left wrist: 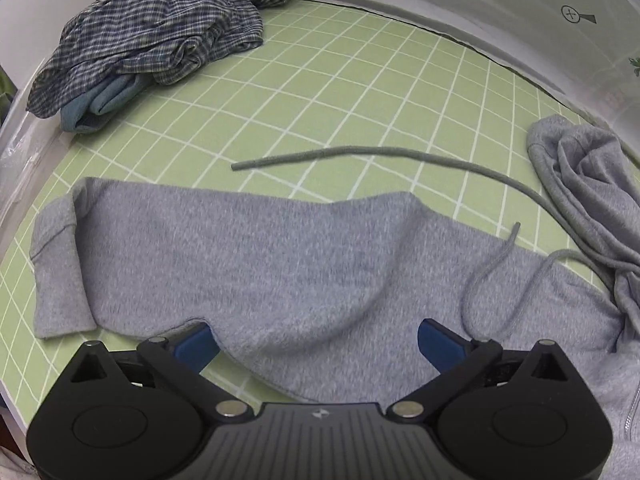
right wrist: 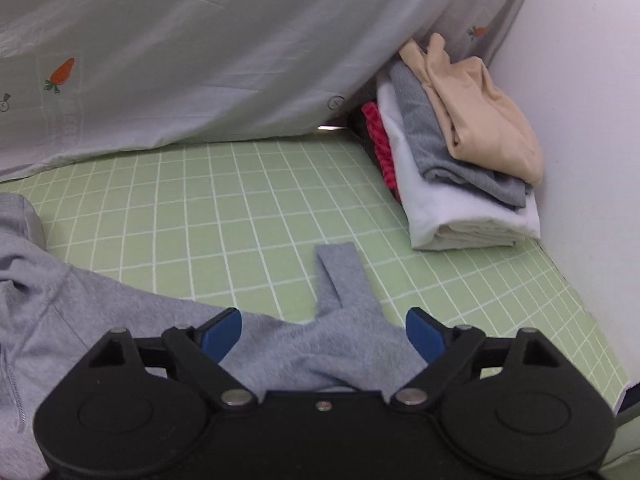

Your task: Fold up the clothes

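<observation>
Hovering over the grey hoodie (left wrist: pixel 248 256), both claws (left wrist: pixel 318 340) (right wrist: pixel 324 334) were spread, empty. Loose drawstring (left wrist: pixel 360 154) beside the hood could snag mid-fold.

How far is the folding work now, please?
Done: a folded stack sits by the wall. In hand: the grey hoodie lies spread on the green sheet; the left gripper and right gripper are open over its sleeves, gripping nothing. Left: fold the hoodie, then the crumpled plaid shirt and the blue garment under it.
</observation>
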A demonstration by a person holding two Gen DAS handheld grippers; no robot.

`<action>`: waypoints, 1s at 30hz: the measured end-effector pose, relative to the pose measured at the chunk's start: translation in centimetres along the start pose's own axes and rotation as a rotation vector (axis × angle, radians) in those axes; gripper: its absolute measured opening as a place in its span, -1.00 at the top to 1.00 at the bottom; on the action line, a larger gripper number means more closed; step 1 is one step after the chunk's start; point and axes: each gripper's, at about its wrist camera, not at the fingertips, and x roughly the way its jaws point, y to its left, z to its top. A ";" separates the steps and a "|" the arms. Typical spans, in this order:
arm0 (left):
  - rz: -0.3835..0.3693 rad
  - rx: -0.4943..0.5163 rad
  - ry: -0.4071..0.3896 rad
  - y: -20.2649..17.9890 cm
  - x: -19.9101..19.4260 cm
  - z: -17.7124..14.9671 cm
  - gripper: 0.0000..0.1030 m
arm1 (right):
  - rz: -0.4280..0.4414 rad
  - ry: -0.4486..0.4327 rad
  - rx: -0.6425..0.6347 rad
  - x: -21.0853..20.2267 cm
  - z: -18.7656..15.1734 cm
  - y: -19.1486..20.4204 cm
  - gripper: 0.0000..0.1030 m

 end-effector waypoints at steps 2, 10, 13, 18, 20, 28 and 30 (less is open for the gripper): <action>0.018 -0.002 0.015 0.0 1.0 0.8 -0.99 | 0.055 -0.008 -0.029 0.8 1.3 2.0 -0.74; 0.019 -0.039 0.043 0.5 3.2 1.3 -1.00 | 0.341 0.023 -0.150 4.4 3.9 11.3 -0.74; 0.004 -0.058 0.036 1.0 3.4 1.3 -1.00 | 0.443 0.035 -0.214 4.5 3.7 14.3 -0.74; -0.001 -0.046 0.034 1.0 3.4 1.4 -1.00 | 0.508 0.057 -0.315 4.7 2.6 17.9 -0.64; -0.003 -0.043 0.032 1.0 3.4 1.4 -1.00 | 0.516 0.064 -0.347 4.9 2.2 19.0 -0.52; -0.001 -0.049 0.011 1.1 3.4 1.2 -1.00 | 0.469 -0.089 -0.175 3.1 3.7 14.1 0.95; -0.001 -0.051 0.005 1.1 3.4 1.1 -1.00 | 0.362 -0.138 -0.084 2.6 4.0 11.0 0.95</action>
